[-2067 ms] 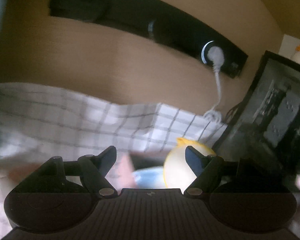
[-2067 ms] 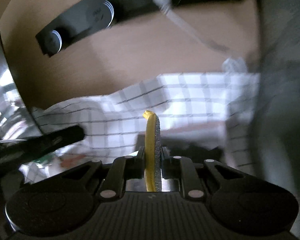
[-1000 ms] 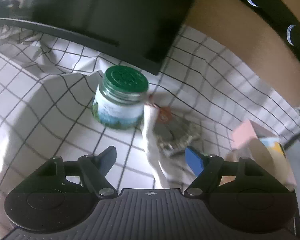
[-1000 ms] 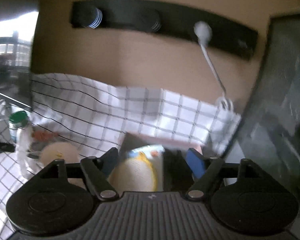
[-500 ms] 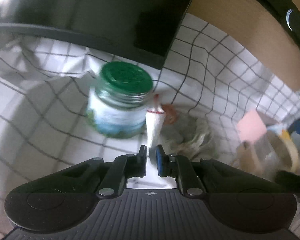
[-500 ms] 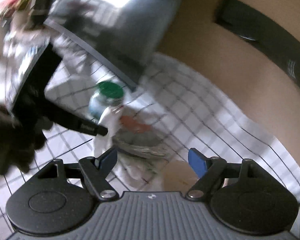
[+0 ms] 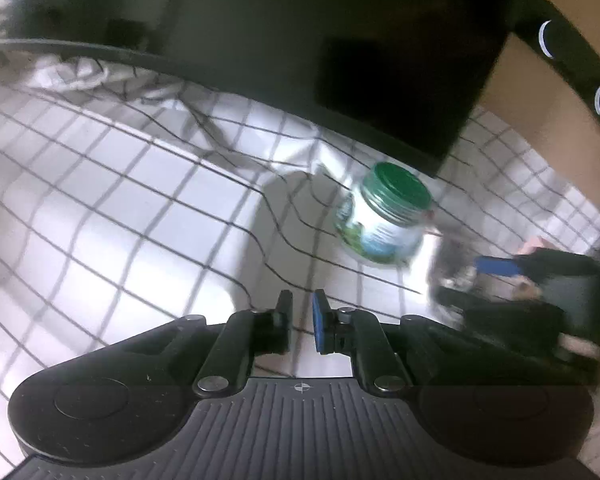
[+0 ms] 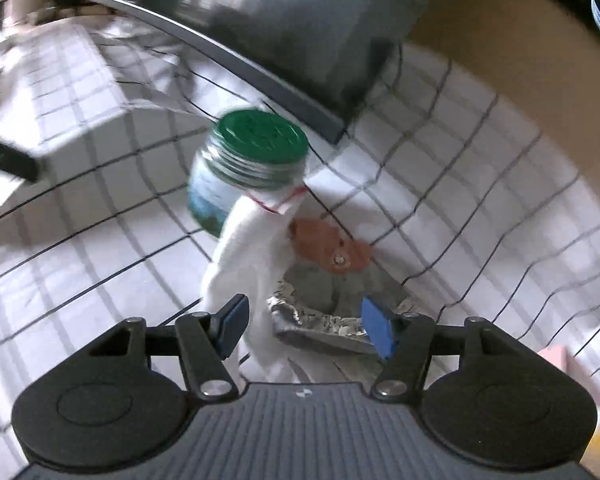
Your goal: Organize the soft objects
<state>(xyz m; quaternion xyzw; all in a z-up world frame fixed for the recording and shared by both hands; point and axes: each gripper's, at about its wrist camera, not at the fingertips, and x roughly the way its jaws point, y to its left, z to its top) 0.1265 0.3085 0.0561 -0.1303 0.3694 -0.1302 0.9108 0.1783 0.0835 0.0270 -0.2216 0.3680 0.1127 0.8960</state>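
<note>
A white sock [image 8: 248,264] lay on the checked cloth [image 8: 100,248], its red-stitched end leaning against a glass jar with a green lid [image 8: 244,168] and its lower part running down between the fingers of the right gripper [image 8: 306,322]. Just beside the sock, on its right, sat a grey sock with a brown bear face [image 8: 332,252] (the bear patch lay uppermost), heaped partly over a crumpled piece of foil [image 8: 320,326]. The right gripper's jaws stood spread and had just been closing; the white sock and the foil lay between them, and the blue pads [image 8: 376,330] did not press on either.

In the left wrist view the left gripper [image 7: 302,320] hung over bare cloth [image 7: 100,208], its jaws drawn together with only a narrow slit between them and nothing held. The jar [image 7: 384,220] stood ahead and to its right, blurred, with the right gripper [image 7: 500,276] reaching in at the picture's right edge. Behind the jar rose a dark monitor [image 7: 340,60], its lower edge close above the cloth.
</note>
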